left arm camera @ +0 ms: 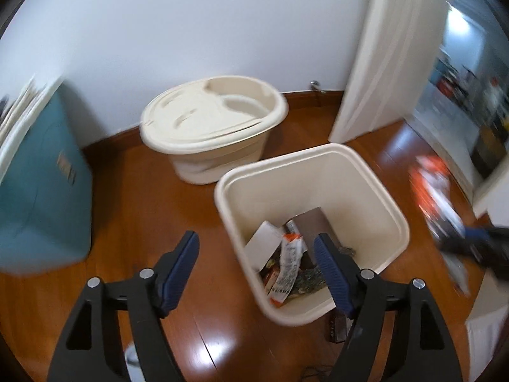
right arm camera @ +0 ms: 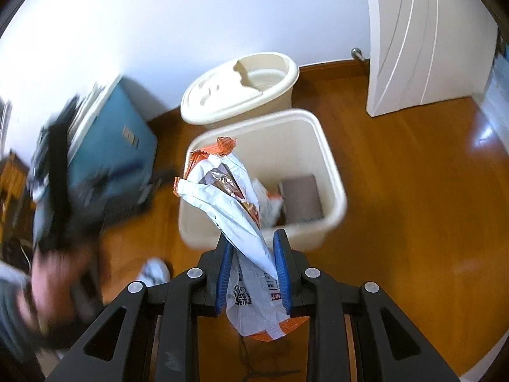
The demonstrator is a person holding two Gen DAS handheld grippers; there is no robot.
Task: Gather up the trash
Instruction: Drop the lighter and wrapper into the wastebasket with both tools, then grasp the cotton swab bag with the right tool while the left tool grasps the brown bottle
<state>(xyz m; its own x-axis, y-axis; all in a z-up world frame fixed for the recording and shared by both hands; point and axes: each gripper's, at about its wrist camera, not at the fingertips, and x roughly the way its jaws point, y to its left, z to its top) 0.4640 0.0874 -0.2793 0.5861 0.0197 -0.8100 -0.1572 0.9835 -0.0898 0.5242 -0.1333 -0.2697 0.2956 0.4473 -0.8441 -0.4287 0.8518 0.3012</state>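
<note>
Wrapper [right arm camera: 235,210] clamped in right gripper [right arm camera: 253,273], bin [right arm camera: 331,172] just ahead; next carry over, release. Left gripper [left arm camera: 257,270] apart, empty.

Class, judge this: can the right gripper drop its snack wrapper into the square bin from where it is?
Probably yes: the right gripper holds the snack wrapper just short of the square bin, whose mouth is uncovered.

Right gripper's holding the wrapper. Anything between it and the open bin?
Nothing visible. The right gripper is shut on the orange-and-white wrapper, which hangs in front of the open bin. The bin has no lid and holds only trash low inside.
</note>
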